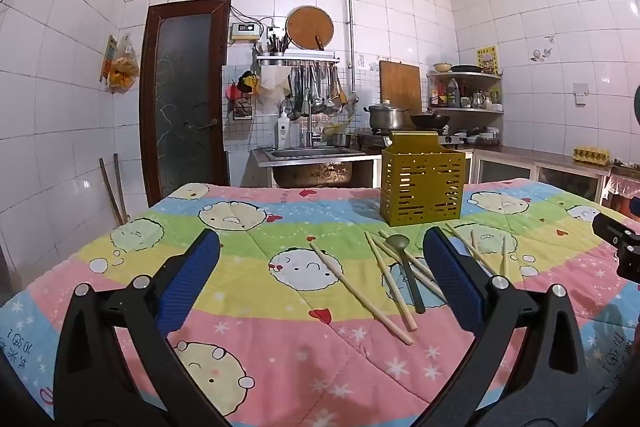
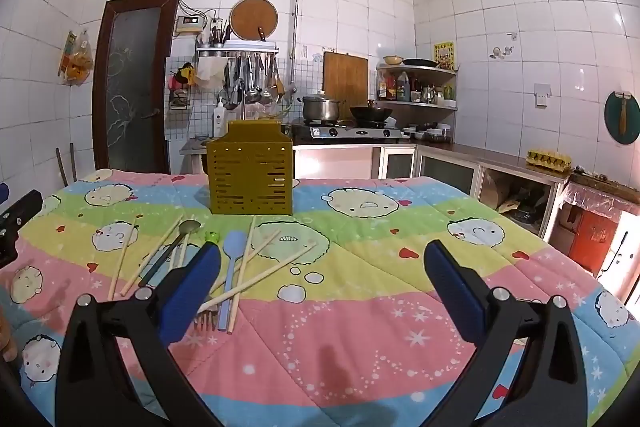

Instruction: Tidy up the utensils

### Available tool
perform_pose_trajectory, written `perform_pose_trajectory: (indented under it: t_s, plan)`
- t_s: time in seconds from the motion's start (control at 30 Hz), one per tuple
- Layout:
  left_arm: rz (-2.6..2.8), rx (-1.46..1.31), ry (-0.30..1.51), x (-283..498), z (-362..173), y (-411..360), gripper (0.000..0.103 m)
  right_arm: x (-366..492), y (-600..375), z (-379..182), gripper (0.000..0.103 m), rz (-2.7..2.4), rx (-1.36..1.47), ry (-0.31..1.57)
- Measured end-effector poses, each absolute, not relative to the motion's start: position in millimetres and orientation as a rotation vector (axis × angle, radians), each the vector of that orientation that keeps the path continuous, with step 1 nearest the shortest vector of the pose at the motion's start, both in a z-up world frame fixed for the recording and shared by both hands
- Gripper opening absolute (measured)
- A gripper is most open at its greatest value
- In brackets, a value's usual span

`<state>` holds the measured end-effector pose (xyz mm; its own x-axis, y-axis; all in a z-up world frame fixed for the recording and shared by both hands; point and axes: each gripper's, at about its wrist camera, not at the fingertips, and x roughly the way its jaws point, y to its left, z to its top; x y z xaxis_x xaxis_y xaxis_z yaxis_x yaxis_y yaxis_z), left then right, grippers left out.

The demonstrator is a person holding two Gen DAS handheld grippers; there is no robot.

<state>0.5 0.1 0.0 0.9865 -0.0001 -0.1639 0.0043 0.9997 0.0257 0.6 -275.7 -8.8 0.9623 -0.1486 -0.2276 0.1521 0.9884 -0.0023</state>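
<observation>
Both tools idle over the bench, which carries a cartoon quilt (image 1: 256, 355). My left hand-held gripper (image 1: 320, 283) has its blue pads spread wide with nothing between them but bare quilt; the right hand-held gripper (image 2: 322, 281) is likewise wide and holds nothing. I see neither touching any utensil. Just past the left gripper's right pad lies a loose scatter of chopsticks (image 1: 360, 293), pale wood, lying at crossed angles, with a dark spoon (image 1: 406, 271) among them, bowl pointing away from me. From the right wrist view the same scatter sits at my left: more chopsticks fanned out, a light blue spoon (image 2: 230, 269) lying lengthwise between them, bowl away from me. Beside it are fork tines (image 2: 205, 321) poking out from behind the left pad; the rest of that fork is hidden. A small green object (image 2: 213, 236) shows just above that pad; I cannot tell what it is. Beyond the utensils stands the yellow slotted holder (image 1: 422, 187), upright on the quilt, apart from the scatter. Behind the bench: sink (image 1: 312, 154), stove with pot (image 2: 320, 108) and wok (image 2: 371, 113), tiled wall.
</observation>
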Motion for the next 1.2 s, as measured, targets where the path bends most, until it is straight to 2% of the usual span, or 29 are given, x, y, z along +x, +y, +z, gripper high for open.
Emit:
perform_pose_trajectory:
  t_s: [1.2]
  plan:
    - [-0.021,0.036,0.168,3,0,-3,0.098,-9,-275,-14,0.099,-0.151,0.005,0.202]
